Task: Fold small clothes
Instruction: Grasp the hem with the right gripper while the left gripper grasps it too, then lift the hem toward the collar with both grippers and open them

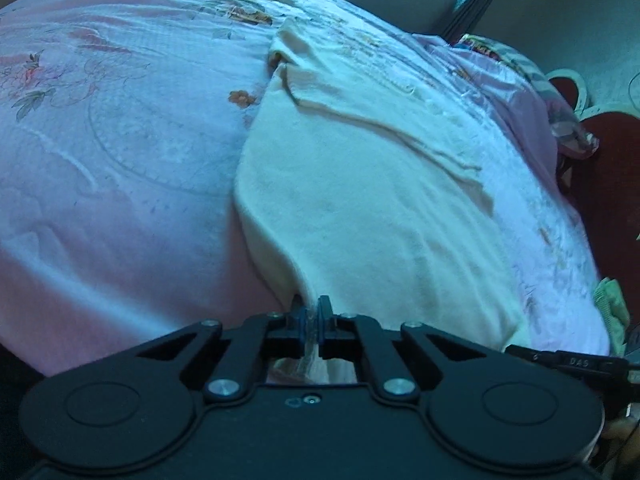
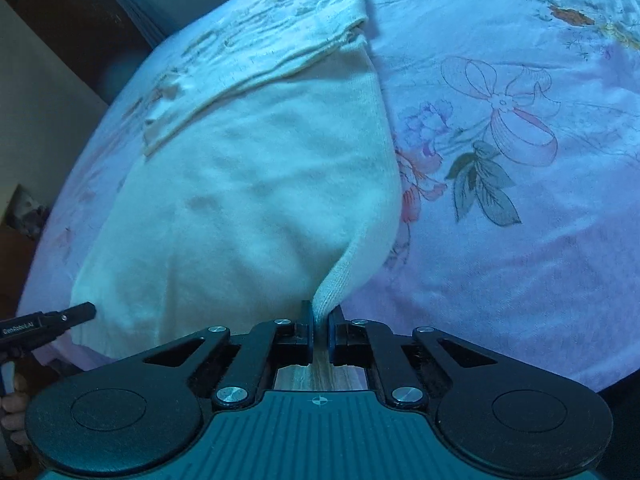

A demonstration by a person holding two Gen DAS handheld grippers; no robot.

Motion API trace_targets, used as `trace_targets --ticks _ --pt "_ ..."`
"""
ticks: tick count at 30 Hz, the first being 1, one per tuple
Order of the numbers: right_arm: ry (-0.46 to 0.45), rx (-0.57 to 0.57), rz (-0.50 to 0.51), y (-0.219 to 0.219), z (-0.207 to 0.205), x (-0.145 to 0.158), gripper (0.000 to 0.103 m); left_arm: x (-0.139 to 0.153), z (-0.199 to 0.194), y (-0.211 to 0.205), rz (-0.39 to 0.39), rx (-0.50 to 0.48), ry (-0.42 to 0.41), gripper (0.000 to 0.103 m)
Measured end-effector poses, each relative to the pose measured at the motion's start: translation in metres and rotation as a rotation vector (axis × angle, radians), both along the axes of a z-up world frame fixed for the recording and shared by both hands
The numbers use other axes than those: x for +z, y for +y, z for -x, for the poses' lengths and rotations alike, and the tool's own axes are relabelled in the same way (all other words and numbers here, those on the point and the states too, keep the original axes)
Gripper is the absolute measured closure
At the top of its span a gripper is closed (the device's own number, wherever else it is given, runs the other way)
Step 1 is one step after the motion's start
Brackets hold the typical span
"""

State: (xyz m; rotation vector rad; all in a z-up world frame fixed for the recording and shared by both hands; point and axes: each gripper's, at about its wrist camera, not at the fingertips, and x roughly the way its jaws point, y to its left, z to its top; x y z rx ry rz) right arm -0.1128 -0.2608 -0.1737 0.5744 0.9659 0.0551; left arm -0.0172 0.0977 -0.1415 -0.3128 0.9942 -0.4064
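Observation:
A cream knitted garment (image 1: 360, 208) lies spread on a pink flowered bedspread (image 1: 120, 160), with a sleeve folded across its far part. My left gripper (image 1: 312, 312) is shut on the garment's near hem at one corner. My right gripper (image 2: 319, 314) is shut on the near hem at the other corner of the garment (image 2: 248, 184), where the cloth is pulled up into a pinched ridge. The left gripper's tip (image 2: 76, 312) shows at the left edge of the right wrist view.
The bedspread (image 2: 500, 200) covers the whole bed. To the right of the bed edge in the left wrist view lie a dark red floor (image 1: 608, 160), a green cloth (image 1: 610, 304) and a bundle of flowered fabric (image 1: 560, 92).

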Motion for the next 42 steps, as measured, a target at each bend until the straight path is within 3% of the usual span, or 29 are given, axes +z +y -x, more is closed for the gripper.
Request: trace_targets --ticks 3,5,8,11,14,16,17,19,22,27,31,34,39,42 --pt "-0.051 -0.029 -0.055 -0.009 -0.015 0.015 0.097 0.018 -0.028 -0.003 0.078 0.03 -0.038 0.1" --pt "-0.077 -0.054 -0.072 -0.016 -0.033 0.022 0.097 0.025 -0.051 -0.007 0.087 0.056 -0.07 0.1" --pt "-0.098 -0.118 -0.079 -0.032 -0.066 0.025 0.097 0.028 -0.088 -0.015 0.068 0.087 -0.093 0.1" --pt "-0.095 -0.19 -0.076 -0.048 -0.096 0.018 0.097 0.021 -0.122 -0.028 0.001 0.114 -0.094 0.099" --pt "-0.078 -0.217 -0.026 -0.054 -0.118 0.013 0.095 0.01 -0.142 -0.033 -0.04 0.119 -0.056 0.086" --pt "-0.098 -0.211 0.028 -0.053 -0.121 0.018 0.081 0.012 -0.143 -0.03 -0.038 0.115 -0.059 0.082" --pt "-0.115 -0.205 0.062 -0.054 -0.12 0.021 0.064 0.014 -0.141 -0.028 -0.039 0.108 -0.071 0.08" --pt "-0.144 -0.208 0.122 -0.054 -0.115 0.027 0.053 0.02 -0.135 -0.025 -0.069 0.092 -0.107 0.075" --pt "-0.169 -0.159 0.208 -0.042 -0.112 0.031 0.053 0.022 -0.13 -0.03 -0.152 0.047 -0.144 0.074" --pt "-0.141 -0.066 0.331 -0.004 -0.114 0.014 0.053 0.014 -0.126 -0.048 -0.234 -0.007 -0.155 0.074" --pt "-0.147 -0.032 0.366 0.013 -0.114 0.005 0.053 0.005 -0.128 -0.064 -0.303 -0.039 -0.169 0.074" --pt "-0.092 0.026 0.418 0.023 -0.123 -0.009 0.053 -0.01 -0.133 -0.073 -0.36 -0.057 -0.141 0.074" --pt "-0.088 0.061 0.469 0.029 -0.124 -0.015 0.053 -0.014 -0.128 -0.08 -0.399 -0.084 -0.166 0.074" --pt "-0.084 0.075 0.479 0.032 -0.125 -0.021 0.034 -0.014 -0.129 -0.08 -0.396 -0.083 -0.163 0.074"
